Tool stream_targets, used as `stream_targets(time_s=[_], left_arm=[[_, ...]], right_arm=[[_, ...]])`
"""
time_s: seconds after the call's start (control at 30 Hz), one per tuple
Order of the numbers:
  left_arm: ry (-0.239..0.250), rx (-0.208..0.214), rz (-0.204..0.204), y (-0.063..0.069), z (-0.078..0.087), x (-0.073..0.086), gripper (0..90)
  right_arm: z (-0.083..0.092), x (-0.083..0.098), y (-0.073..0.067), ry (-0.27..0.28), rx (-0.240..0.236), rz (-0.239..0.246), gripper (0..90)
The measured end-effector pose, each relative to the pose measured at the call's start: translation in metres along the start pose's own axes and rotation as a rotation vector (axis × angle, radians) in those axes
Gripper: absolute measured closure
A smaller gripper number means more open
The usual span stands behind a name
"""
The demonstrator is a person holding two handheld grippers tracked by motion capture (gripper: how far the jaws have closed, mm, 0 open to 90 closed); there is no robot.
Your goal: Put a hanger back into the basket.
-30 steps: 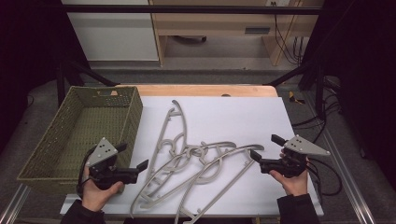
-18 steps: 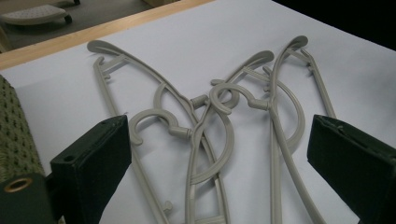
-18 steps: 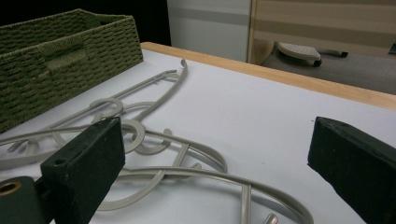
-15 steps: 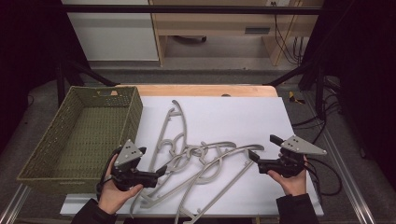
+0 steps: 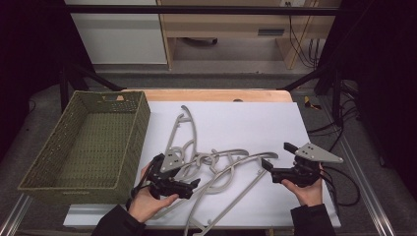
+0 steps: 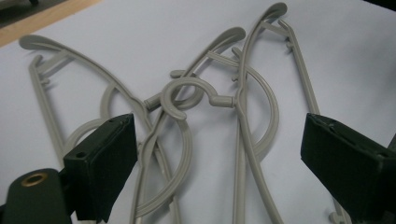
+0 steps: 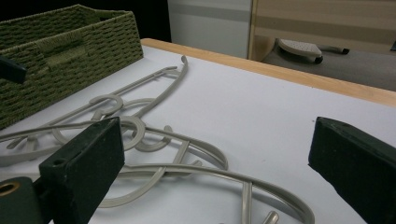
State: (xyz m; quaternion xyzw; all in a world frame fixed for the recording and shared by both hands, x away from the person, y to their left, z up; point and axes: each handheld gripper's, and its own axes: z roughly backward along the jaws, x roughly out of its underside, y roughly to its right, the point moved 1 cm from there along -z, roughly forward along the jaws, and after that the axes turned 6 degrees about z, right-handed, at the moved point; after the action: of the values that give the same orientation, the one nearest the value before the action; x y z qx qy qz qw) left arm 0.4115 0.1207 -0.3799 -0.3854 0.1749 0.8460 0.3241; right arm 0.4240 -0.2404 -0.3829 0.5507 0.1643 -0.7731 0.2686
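Several grey plastic hangers (image 5: 216, 161) lie tangled on the white table top (image 5: 246, 118). My left gripper (image 5: 194, 185) sits low over the left part of the pile and points right. In the left gripper view its jaws (image 6: 215, 149) straddle hanger hooks and arms (image 6: 184, 95). They have just been closing a little, but the pads stand apart from the plastic, so it is open. My right gripper (image 5: 277, 156) rests at the right end of the pile, open, with nothing pressed between its jaws (image 7: 217, 140). Hangers (image 7: 154, 140) lie ahead of it.
A green woven basket (image 5: 143, 118) stands at the table's left, close to the hangers, and its wall (image 7: 70, 32) appears far left in the right gripper view. A wooden strip (image 5: 211, 95) edges the table's far side. Cables trail off to the right.
My left hand has slid right from beside the basket onto the hanger pile. The right hand and the hangers have stayed put.
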Motion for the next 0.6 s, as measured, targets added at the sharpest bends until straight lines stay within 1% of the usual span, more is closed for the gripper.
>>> stream_targets(time_s=[0.07,0.1,0.13,0.17,0.2,0.23,0.3,0.37,0.4,0.43,0.47,0.53,0.6], left_arm=[[-0.021,0.006,-0.005,0.006,-0.01,-0.001,11.4],[-0.021,0.006,-0.005,0.006,-0.01,-0.001,11.4],[-0.032,0.009,-0.01,0.01,-0.017,-0.002,11.6],[-0.032,0.009,-0.01,0.01,-0.017,-0.002,11.7],[-0.044,0.008,-0.014,0.014,-0.022,-0.003,11.7],[-0.044,0.008,-0.014,0.014,-0.022,-0.003,11.7],[-0.056,0.004,-0.02,0.017,-0.028,-0.003,11.7],[-0.074,0.001,-0.017,0.019,-0.033,-0.004,12.3],[-0.092,-0.004,-0.021,0.02,-0.037,-0.004,13.5],[-0.092,-0.004,-0.021,0.02,-0.037,-0.004,14.3],[-0.111,-0.007,-0.027,0.022,-0.042,-0.004,15.6],[-0.115,-0.008,-0.027,0.023,-0.043,-0.004,16.3],[-0.123,0.001,-0.031,0.023,-0.043,-0.005,17.0]], right_arm=[[0.0,0.0,0.0,-0.001,0.001,-0.001,3.9],[0.0,0.0,0.0,-0.001,0.001,-0.001,3.9],[0.0,0.0,0.0,-0.002,0.002,-0.001,3.9],[0.0,0.0,0.0,-0.002,0.002,-0.001,3.9],[-0.001,0.0,0.0,-0.004,0.002,-0.001,3.9],[-0.001,0.0,0.0,-0.004,0.002,-0.001,3.9],[-0.001,0.001,0.0,-0.007,0.002,0.001,3.8],[-0.002,0.001,-0.001,-0.01,0.001,0.002,3.8],[-0.002,0.001,-0.001,-0.012,-0.001,0.003,3.8],[-0.002,0.001,-0.001,-0.012,-0.001,0.003,3.8],[-0.002,0.001,-0.001,-0.013,0.0,0.003,3.7],[-0.002,0.001,-0.001,-0.012,0.001,0.003,3.7],[-0.002,0.001,-0.001,-0.011,0.0,0.003,3.7]])
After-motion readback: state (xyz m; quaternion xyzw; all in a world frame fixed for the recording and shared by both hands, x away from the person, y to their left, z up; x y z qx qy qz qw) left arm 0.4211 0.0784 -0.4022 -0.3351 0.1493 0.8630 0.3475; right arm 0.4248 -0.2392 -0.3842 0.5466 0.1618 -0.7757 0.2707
